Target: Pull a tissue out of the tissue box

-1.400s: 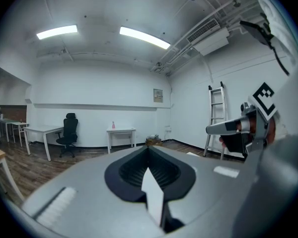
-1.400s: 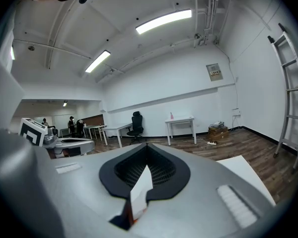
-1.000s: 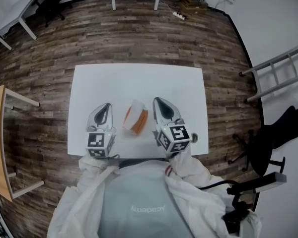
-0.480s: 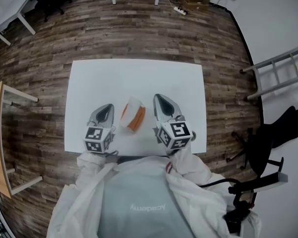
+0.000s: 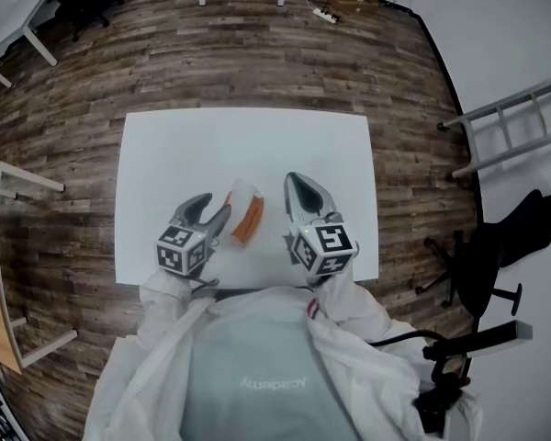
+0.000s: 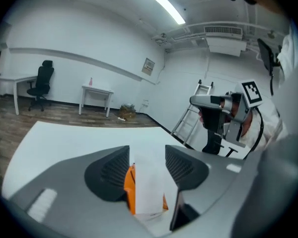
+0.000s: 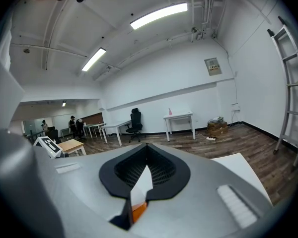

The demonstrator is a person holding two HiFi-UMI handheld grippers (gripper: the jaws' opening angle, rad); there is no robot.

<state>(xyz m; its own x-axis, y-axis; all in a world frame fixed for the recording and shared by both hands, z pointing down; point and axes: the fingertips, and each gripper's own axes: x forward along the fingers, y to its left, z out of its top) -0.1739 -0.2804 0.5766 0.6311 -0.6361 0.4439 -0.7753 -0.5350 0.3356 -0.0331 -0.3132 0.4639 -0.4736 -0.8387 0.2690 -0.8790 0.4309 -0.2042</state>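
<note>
Head view: an orange-and-white cardboard tissue box (image 5: 245,213) sits on the white bench (image 5: 211,145), between two claws.
The left claw (image 5: 210,211) has just been opening; its spread jaws flank the box without touching. The right claw (image 5: 293,184), pressed together, sits just right of it. Box print is unreadable.

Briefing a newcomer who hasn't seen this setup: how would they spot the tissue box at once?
Start at the white table on the wood floor. Near the person's edge, the tissue box stands between the grey left hand-held gripper, whose jaws have just been opening around the tissue, and the right hand-held gripper. Only the box is orange and white.
</note>
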